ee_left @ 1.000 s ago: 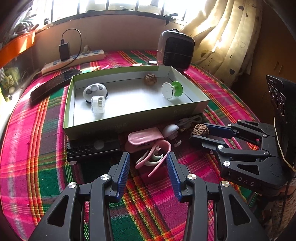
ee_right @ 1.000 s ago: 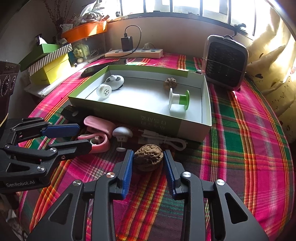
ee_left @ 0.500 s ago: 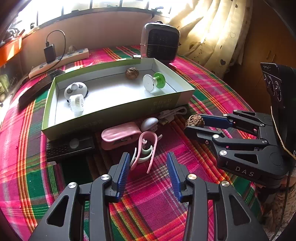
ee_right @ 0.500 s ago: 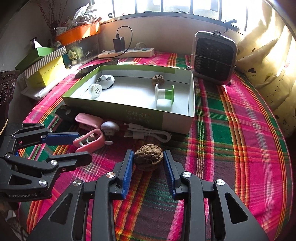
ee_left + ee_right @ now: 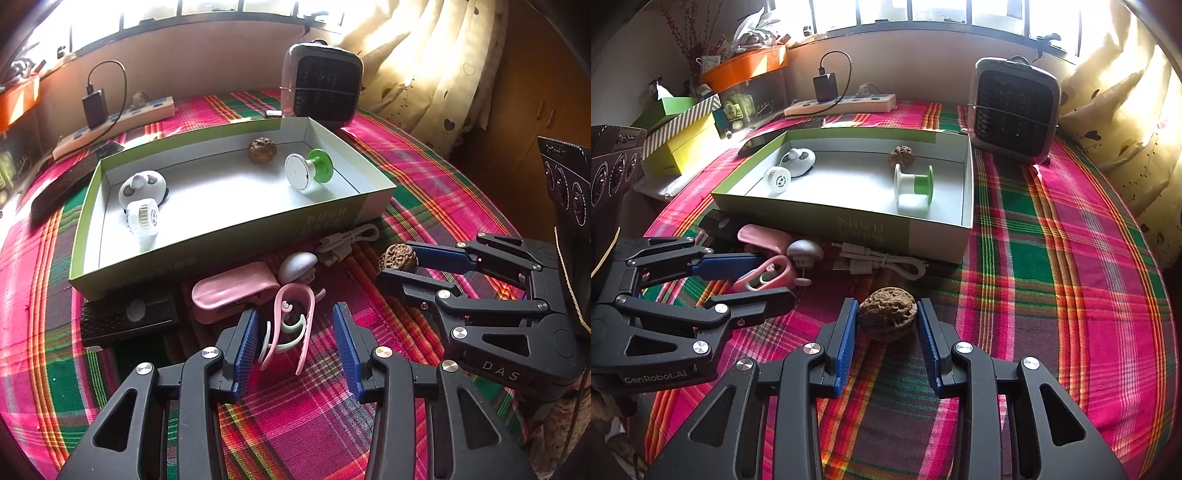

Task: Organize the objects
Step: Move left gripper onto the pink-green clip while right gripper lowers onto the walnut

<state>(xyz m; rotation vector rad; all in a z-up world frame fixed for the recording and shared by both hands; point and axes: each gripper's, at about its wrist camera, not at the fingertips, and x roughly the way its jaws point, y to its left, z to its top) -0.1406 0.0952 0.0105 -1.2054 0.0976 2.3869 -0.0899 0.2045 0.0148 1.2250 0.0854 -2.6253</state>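
My right gripper (image 5: 886, 325) clamps the walnut (image 5: 887, 318) just in front of the green box (image 5: 849, 221); my left gripper (image 5: 291, 339) stands open astride the pink clip (image 5: 291, 325), whose long axis runs along my fingers toward that box.

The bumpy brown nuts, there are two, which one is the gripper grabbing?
The walnut on the plaid cloth, between the right gripper pads. The other walnut lies inside the green box, untouched.

Bare cloth (image 5: 1052, 288) right of box (image 5: 938, 236); clutter along its front.
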